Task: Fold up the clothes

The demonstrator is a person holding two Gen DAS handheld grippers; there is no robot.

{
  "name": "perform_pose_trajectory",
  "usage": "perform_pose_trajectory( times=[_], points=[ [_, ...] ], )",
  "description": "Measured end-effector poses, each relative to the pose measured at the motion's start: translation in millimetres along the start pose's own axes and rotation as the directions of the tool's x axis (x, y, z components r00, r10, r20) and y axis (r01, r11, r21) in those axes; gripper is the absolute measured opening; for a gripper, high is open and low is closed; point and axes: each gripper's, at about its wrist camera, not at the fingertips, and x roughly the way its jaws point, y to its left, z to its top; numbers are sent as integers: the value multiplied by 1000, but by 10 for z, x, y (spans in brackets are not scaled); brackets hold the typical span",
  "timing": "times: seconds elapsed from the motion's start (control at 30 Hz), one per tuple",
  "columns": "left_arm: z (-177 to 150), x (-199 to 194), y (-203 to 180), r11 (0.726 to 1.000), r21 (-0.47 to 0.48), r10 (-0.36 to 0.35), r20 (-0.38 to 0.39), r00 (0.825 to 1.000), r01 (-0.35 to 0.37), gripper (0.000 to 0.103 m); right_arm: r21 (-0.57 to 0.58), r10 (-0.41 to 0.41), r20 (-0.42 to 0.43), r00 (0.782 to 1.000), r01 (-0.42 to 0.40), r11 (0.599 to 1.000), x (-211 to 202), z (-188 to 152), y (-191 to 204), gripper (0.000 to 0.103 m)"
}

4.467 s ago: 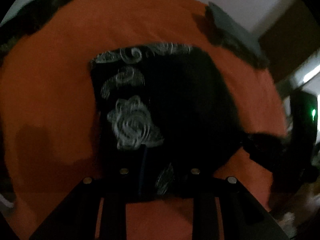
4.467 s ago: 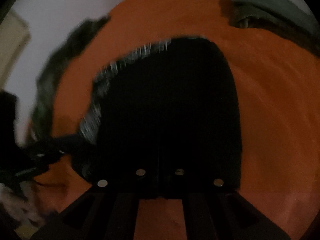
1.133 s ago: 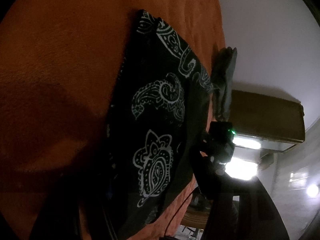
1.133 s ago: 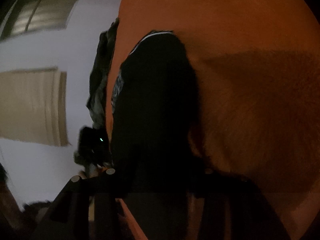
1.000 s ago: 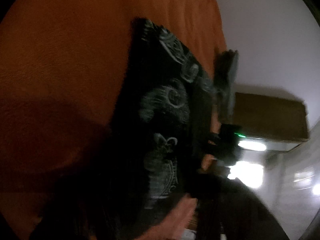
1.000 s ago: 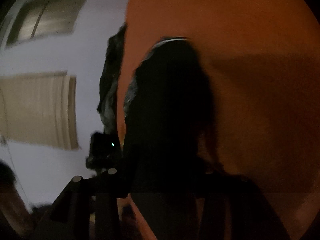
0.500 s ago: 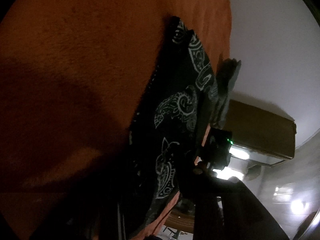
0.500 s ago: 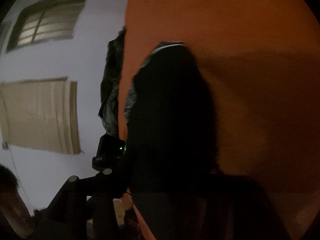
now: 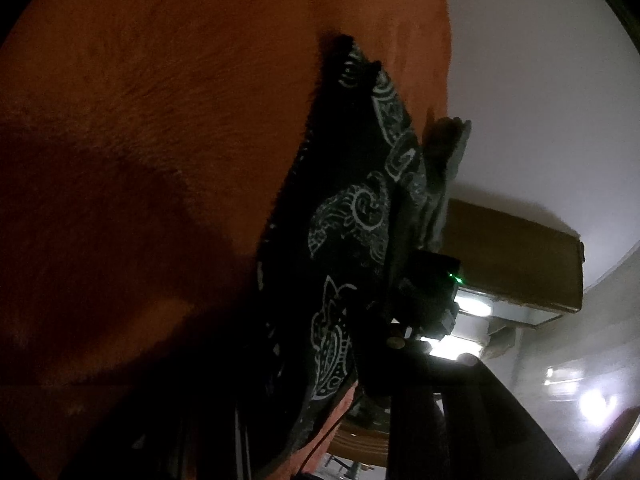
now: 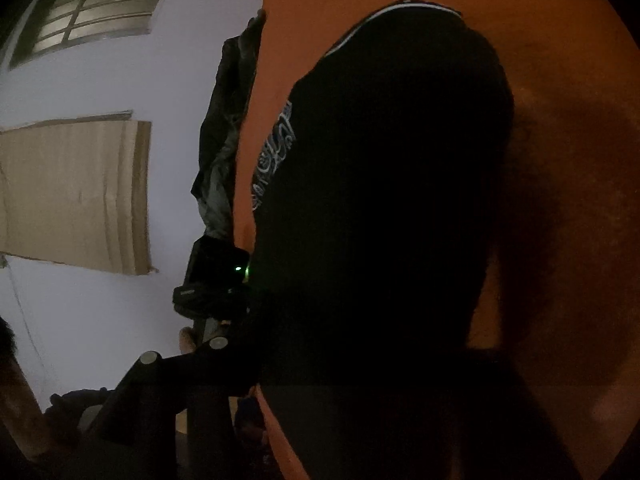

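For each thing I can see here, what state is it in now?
Black patterned cloth: folded, flat on the orange blanket.
Grey garment: crumpled at the blanket's far edge.
Left claw: low by the cloth's near edge, too dark to tell its grip.
Right claw: closing, hidden in the dark by the cloth.

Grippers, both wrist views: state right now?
Left gripper: black patterned cloth between its fingers; too dark to tell whether it grips.
Right gripper: jaws closing, the cloth between them; grip cannot be told.

Cloth [image 9: 352,216] on blanket [image 9: 160,120]
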Motion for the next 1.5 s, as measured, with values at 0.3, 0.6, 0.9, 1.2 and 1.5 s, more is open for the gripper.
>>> perform_pose_trajectory(
  times=[0.3,0.6,0.9,1.2,1.5],
  points=[
    [6,5,-222,999,40,-30,29,999,28,24,-21,-2,155,988,6,1000,-283,-197,303,11],
    [77,286,-589,989,65,-132,-31,991,134,24,-82,-172,253,952,198,977,-797,-250,1273,10],
    [332,725,-1855,975,159,-137,-110,984,154,24,-80,-227,373,900,274,958,-1753,-234,1922,9],
    [319,1225,-3268,964,188,-152,-200,968,190,24,-8,-241,516,822,286,958,-3042,-298,2549,8],
    [400,1482,-4316,948,208,-215,-134,967,239,24,2,-220,597,771,272,962,-4005,-54,3000,8]
  ],
)
